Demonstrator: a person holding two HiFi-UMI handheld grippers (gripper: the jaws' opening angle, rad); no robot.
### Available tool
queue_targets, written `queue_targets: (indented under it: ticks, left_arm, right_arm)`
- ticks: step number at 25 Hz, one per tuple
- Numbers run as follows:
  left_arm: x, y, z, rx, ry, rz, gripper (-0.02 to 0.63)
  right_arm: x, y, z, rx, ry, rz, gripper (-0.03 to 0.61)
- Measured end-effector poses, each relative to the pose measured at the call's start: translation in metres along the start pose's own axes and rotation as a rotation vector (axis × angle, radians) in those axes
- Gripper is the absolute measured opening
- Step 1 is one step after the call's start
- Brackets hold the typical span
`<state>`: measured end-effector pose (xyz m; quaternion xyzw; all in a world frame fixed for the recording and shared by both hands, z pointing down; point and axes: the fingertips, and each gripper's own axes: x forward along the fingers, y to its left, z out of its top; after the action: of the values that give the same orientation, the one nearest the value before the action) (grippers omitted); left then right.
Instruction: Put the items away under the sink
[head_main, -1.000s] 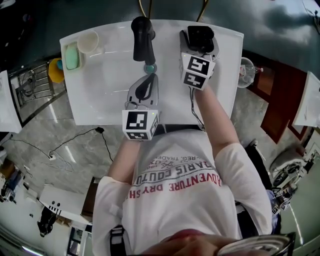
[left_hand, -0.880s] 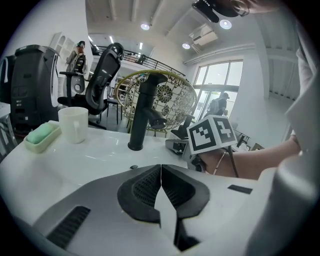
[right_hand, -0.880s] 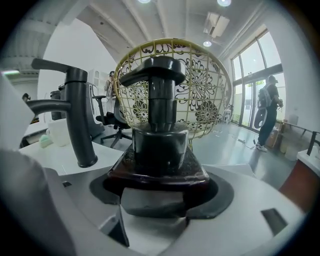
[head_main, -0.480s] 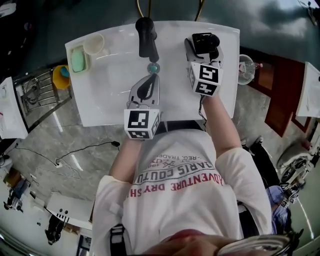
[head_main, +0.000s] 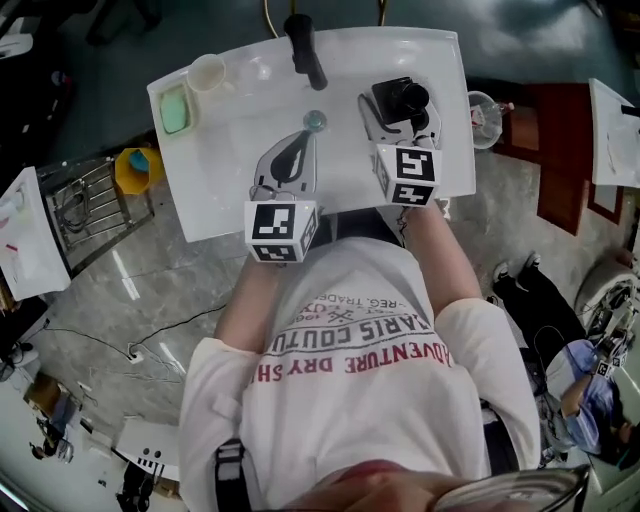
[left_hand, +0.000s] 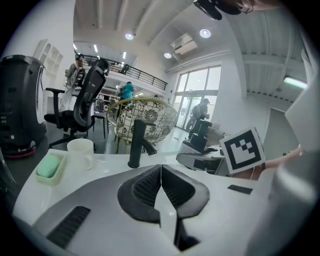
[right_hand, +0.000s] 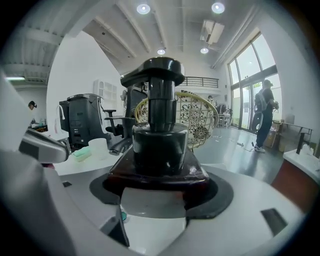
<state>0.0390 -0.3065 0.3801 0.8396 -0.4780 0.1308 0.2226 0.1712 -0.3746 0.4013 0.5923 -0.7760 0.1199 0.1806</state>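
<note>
Nearest to me, at the centre of the head view, my left gripper (left_hand: 161, 172) hangs over the front part of the white sink top (head_main: 215, 190). Its jaws are pressed together with nothing between them. Just to its right, my right gripper (head_main: 395, 122) is clamped on a dark pump bottle (right_hand: 159, 135). The jaws squeeze the wide amber body low down, and the black pump head stands clear above them.

The bottle is upright, its long axis across the line of the jaws, and it sits over the right part of the sink top, above centre in the head view. The space under the sink must lie below and back toward me from there. The top and my own torso hide it, so I cannot tell if it has a door or an open shelf. I judge that the right gripper has to bring the bottle back past the front edge and then down. The left gripper is free for any door.

Further out, a small round drain plug (head_main: 314, 121) sits in the basin just beyond the left gripper's tips. At the far edge stands the black faucet (head_main: 304, 48). In the upper left are a white cup (head_main: 205, 72) and a green soap bar (head_main: 175, 108) in its dish.
</note>
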Motion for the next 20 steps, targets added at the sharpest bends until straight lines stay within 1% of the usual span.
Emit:
queue_targets:
  ticks: [5,10,16,20]
  left_arm:
    - [-0.039,-0.005,0.003,0.049,-0.037,-0.056,0.023]
    - [-0.071,-0.008,-0.010,0.069,-0.035,-0.094,0.023]
    - [-0.103,-0.010,-0.018,0.061,-0.065,-0.069,0.023]
    - [-0.129,-0.023,-0.030,0.062,-0.081,-0.036,0.023]
  right_arm:
    - [-0.054,0.033,0.001,0.007,-0.025,-0.020,0.367]
    - [-0.104,0.066,-0.007,0.019,-0.021,-0.014,0.367]
    - [-0.146,0.096,-0.019,0.014,-0.028,0.021,0.367]
    - [-0.171,0.106,-0.032,0.021,-0.031,0.057,0.367]
